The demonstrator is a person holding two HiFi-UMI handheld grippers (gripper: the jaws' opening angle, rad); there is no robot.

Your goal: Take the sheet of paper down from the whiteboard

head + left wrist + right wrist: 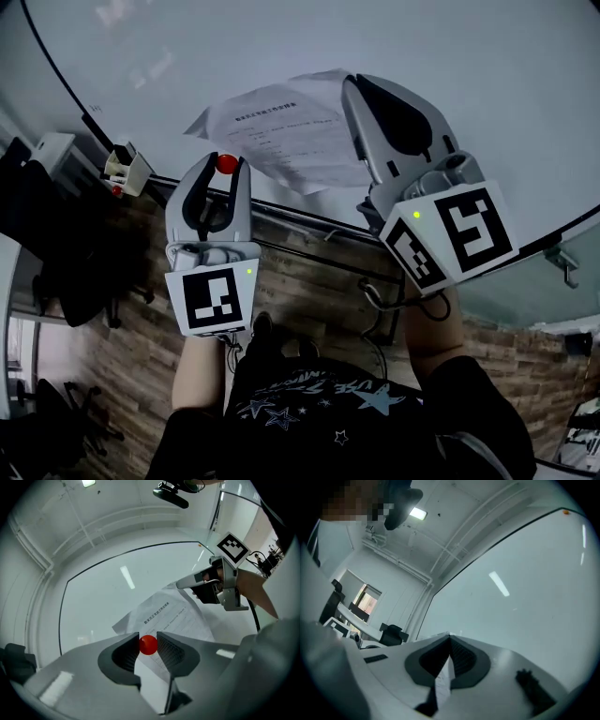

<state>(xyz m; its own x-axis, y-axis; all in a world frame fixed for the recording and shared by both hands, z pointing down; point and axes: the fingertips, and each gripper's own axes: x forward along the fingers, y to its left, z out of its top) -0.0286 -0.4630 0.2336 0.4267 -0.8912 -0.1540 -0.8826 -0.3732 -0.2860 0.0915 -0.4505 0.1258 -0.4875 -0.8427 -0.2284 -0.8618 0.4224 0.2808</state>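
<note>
The right gripper point(352, 89) had its fingers clamped on the sheet of paper point(281, 131), which spread toward nine o'clock. At the sheet's seven o'clock, the left gripper point(225, 157) pinched a red magnet point(226, 164) between its fingers.

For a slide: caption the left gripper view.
Left gripper clamps red magnet; right gripper pinches the paper at the whiteboard.

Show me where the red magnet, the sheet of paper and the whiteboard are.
red magnet point(148, 645), left gripper view, its round front
sheet of paper point(281, 131), head view, its printed middle
whiteboard point(506, 66), head view, bare surface at upper right
</note>
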